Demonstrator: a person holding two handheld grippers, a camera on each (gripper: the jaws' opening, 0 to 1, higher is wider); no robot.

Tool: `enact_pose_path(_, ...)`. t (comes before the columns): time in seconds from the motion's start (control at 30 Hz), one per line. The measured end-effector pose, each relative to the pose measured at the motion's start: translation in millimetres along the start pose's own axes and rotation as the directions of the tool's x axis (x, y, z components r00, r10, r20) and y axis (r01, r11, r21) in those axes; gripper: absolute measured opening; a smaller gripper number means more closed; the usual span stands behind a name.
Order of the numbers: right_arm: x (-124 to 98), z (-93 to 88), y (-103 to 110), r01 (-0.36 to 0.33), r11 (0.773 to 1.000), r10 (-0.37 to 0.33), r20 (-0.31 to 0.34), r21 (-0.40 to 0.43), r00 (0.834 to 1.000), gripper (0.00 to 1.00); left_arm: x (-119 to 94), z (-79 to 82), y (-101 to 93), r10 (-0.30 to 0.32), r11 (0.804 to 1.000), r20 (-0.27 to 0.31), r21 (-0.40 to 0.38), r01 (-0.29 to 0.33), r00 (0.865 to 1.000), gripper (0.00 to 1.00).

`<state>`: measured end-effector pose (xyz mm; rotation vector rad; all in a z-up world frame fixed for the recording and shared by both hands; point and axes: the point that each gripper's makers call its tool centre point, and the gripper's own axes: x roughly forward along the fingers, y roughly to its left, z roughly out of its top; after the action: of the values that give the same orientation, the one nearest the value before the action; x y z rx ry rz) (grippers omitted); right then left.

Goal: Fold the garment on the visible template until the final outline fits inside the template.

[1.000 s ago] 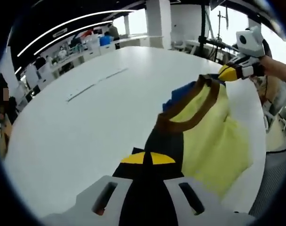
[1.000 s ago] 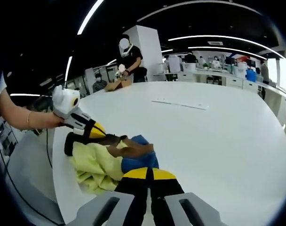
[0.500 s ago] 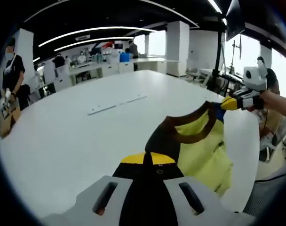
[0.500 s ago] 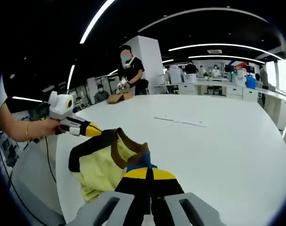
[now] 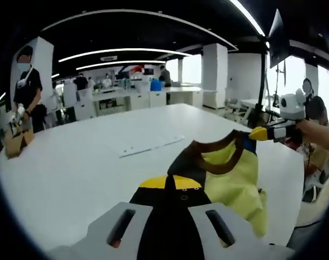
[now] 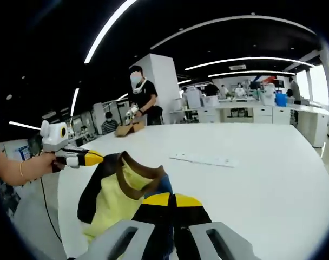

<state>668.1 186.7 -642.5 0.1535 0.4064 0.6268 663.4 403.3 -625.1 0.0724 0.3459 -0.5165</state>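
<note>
The white table (image 5: 72, 168) spreads wide under both my hands, reaching from 9 o'clock to 3 o'clock in the right gripper view, and I've got the garment (image 5: 229, 173) lifted off it, strung between the two grippers. I hold it up like this, I'd say, so it hangs open and I can lay it down flat for the fold. No template outline is plain to me on the table; there's only a pale strip (image 6: 201, 159) lying at about 1 o'clock, well apart from the cloth.

Yellow body, brown neckband, dark sleeve, a bit of blue at the far side. In the left gripper view the cloth runs from my left gripper (image 5: 170, 184) at 6 o'clock up toward 2 o'clock, where my right gripper (image 5: 260, 133) pinches the other shoulder. In the right gripper view the garment (image 6: 113, 197) hangs at 8 o'clock, the left gripper (image 6: 91, 158) at 9 o'clock holding its far corner.

Both grippers are clamped tight on fabric, jaws together, cloth sagging between them.

A person (image 6: 143, 103) stands at the far table edge, nothing to do with me.
</note>
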Motion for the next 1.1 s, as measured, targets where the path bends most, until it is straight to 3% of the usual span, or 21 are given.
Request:
enact_pose_path(0.1, 9, 5.7, -7, 0.014, 0.999, -0.016, 0.026, 0.048, 1.000, 0.00, 8, 7.3, 8.3, 0.033, 0.999, 0.013, 0.019, -0.033, 0.999, 0.00)
enact_pose_path(0.27, 23, 10.6, -16, 0.064, 0.998, -0.065, 0.039, 0.023, 0.997, 0.00, 25, 14.3, 16.7, 0.067, 0.997, 0.041, 0.036, -0.069, 0.997, 0.00)
enact_pose_path(0.47, 42, 16.1, -34, 0.137, 0.990, -0.135, 0.056, -0.030, 0.989, 0.00, 49, 8.9, 26.8, 0.111, 0.990, 0.028, 0.087, -0.113, 0.993, 0.00)
enact_pose_path(0.57, 55, 15.2, -42, 0.166, 0.984, -0.164, 0.049, -0.063, 0.985, 0.00, 58, 5.8, 31.0, 0.116, 0.991, 0.024, 0.070, -0.117, 0.993, 0.00)
enact_pose_path(0.63, 63, 13.1, -47, 0.182, 0.980, -0.179, 0.041, -0.076, 0.983, 0.00, 67, 4.1, 30.0, 0.093, 0.996, 0.039, -0.014, -0.092, 0.995, 0.00)
enact_pose_path(0.67, 66, 11.6, -49, 0.186, 0.980, -0.184, 0.033, -0.076, 0.982, 0.00, 70, -0.2, 33.0, 0.096, 0.993, 0.025, -0.073, -0.094, 0.995, 0.00)
enact_pose_path(0.8, 81, 4.2, -62, 0.222, 0.971, -0.221, 0.018, -0.084, 0.975, 0.00, 81, -9.1, 42.5, 0.117, 0.993, 0.001, -0.019, -0.117, 0.993, 0.00)
enact_pose_path(1.1, 109, -24.9, -78, 0.250, 0.967, -0.253, -0.063, -0.057, 0.965, 0.00, 109, -44.8, 58.4, 0.130, 0.988, -0.082, -0.074, -0.136, 0.988, 0.00)
